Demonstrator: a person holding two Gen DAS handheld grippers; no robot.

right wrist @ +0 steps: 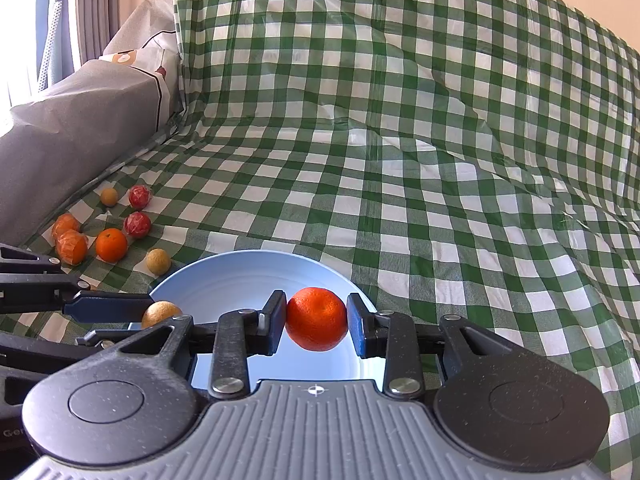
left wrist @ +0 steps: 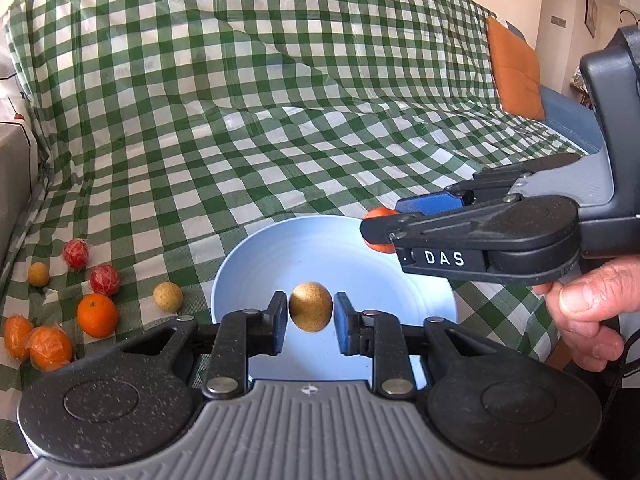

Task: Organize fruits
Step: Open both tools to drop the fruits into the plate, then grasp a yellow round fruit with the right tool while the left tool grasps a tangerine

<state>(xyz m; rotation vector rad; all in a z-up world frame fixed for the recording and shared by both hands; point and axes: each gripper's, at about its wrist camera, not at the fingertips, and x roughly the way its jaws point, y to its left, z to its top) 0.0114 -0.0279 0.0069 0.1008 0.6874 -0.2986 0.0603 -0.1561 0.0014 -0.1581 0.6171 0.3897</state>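
**While both claws are held over the blue bowl, one fruit sits in each**

Where the green-checked cloth [left wrist: 280, 120] flattens out, a pale blue bowl [left wrist: 256, 256] is set, and both grippers are held above it. Between the pads of the left gripper [left wrist: 311, 322] a tan oval fruit [left wrist: 311, 312] is seen over the bowl's floor. Its long axis is stood upright in the left wrist view, with the narrower ends pointed up and down. A thin gap is visible at the right pad, so these jaws are read as parted, with the fruit between them and not pressed.

In the right gripper [right wrist: 316, 320] a mandarin [right wrist: 316, 318] is clamped, with a pad laid against each side. It is nearly round, so no long axis can be made out. This gripper is carried by a hand [left wrist: 588, 316] and is pointed across the bowl's far rim from the right.

Left of the bowl, loose fruit is scattered on the cloth: a bare orange [left wrist: 97, 315], two red wrapped fruits [left wrist: 104, 279], two small tan balls [left wrist: 168, 297] and two wrapped oranges [left wrist: 50, 348].
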